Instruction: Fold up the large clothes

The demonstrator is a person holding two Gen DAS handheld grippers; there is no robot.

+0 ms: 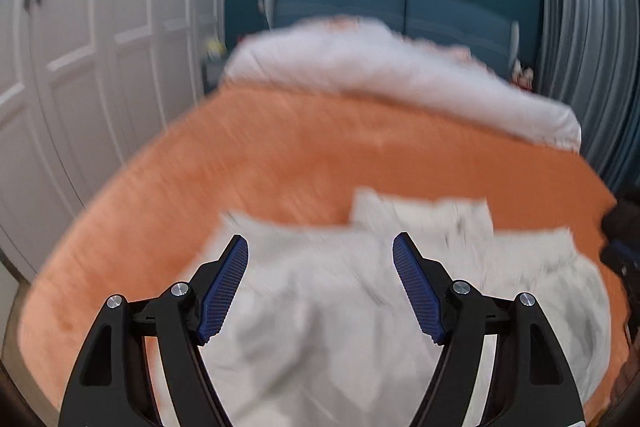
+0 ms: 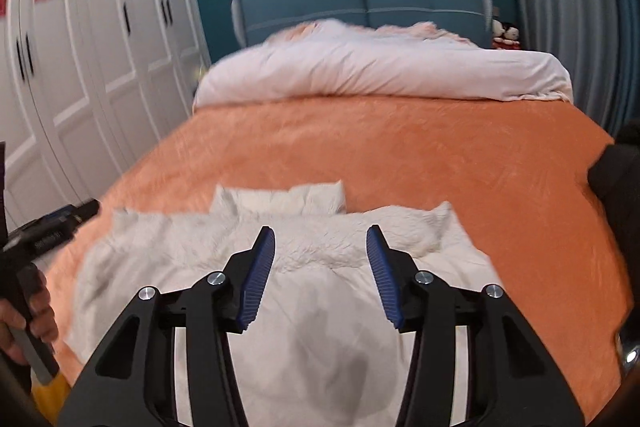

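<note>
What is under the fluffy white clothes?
The white garment lies on an orange blanket covering the bed. What's beneath the blanket is hidden.

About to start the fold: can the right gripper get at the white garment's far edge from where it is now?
Probably yes. The right gripper is open and empty above the white garment, which lies spread on the orange bedspread. Nothing sits between the fingers and that edge; the left gripper is off to the side.

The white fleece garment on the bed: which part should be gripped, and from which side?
Probably the far corners of the white fleece garment, each gripper coming from its own side. It lies spread flat on the orange blanket, and its thin edges show there.
</note>
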